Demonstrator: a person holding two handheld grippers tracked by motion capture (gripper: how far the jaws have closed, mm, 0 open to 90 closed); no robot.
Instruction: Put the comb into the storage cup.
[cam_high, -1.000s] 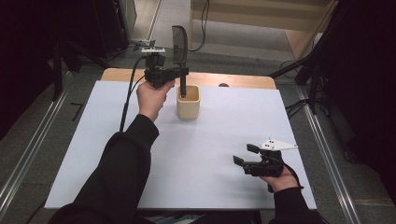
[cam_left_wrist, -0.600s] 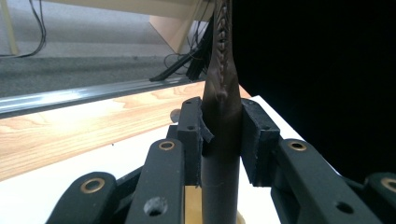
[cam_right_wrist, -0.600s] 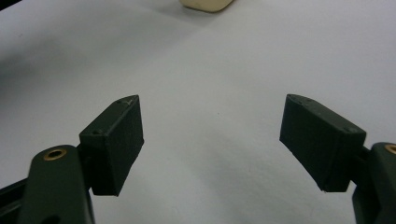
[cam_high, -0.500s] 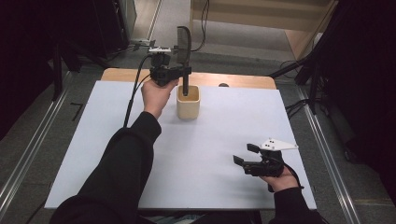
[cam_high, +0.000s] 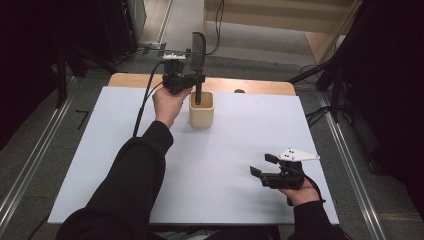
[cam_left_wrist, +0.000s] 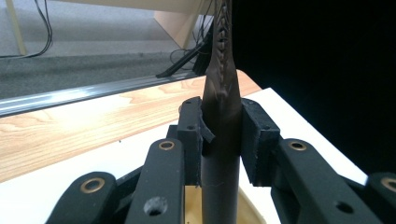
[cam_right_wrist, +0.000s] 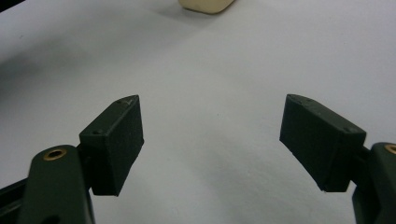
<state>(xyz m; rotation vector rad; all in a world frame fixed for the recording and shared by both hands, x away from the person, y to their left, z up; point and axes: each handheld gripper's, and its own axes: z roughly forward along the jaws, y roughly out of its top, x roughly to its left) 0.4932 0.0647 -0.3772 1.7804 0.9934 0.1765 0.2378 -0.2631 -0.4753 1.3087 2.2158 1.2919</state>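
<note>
The dark spatula (cam_high: 198, 55) is clamped upright by the left gripper (cam_high: 192, 82) – its handle end is stood in the beige cup (cam_high: 201, 116). The right gripper (cam_high: 263, 166) is held wide apart, nothing gripped – well away near the table (cam_high: 100, 150) edge.

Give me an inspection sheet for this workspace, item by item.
Surface: white sheet over a wooden tabletop.
Job's things: dark long-handled utensil standing upright in a cream cup.
Clutter: nothing seen.
Grippers: left hand-held gripper shut on the utensil's handle above the cup; right hand-held gripper open, resting near the sheet's right edge.
Cables: black cable trails from the left one.
Surroundings: grey floor, metal rails, dark stands.
</note>
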